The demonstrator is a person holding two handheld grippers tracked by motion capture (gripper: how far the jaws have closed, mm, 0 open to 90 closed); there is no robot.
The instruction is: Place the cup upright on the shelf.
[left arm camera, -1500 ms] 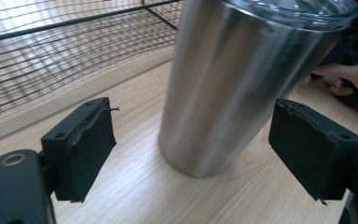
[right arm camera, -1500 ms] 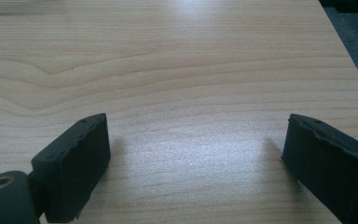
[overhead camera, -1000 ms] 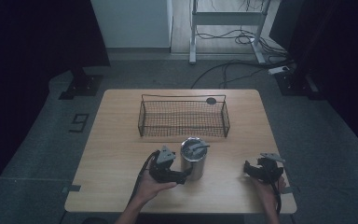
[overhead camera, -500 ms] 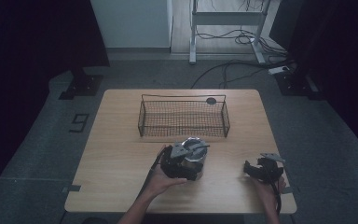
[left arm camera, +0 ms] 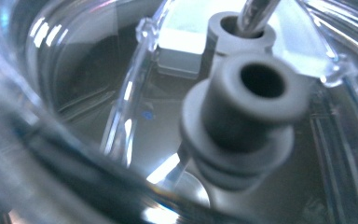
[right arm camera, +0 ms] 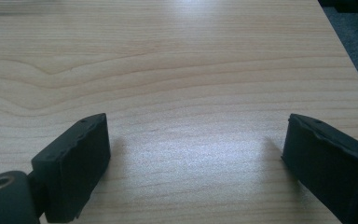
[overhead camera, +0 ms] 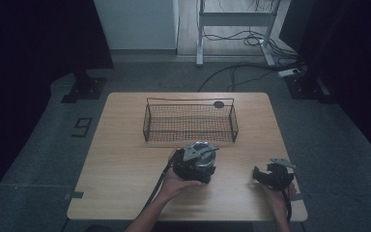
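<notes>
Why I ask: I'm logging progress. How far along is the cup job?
Done: nothing yet; the black wire basket holds nothing. In hand: the left tongs, jaws just opening, sit against the round steel cup with a clear lid on the wooden table. The right tongs rest open. Left, probably: gripping and moving the cup.

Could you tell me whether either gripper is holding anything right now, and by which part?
The right gripper holds nothing; its jaws stand open over bare table. The left gripper is against the metal cup; a hold cannot be told.
</notes>
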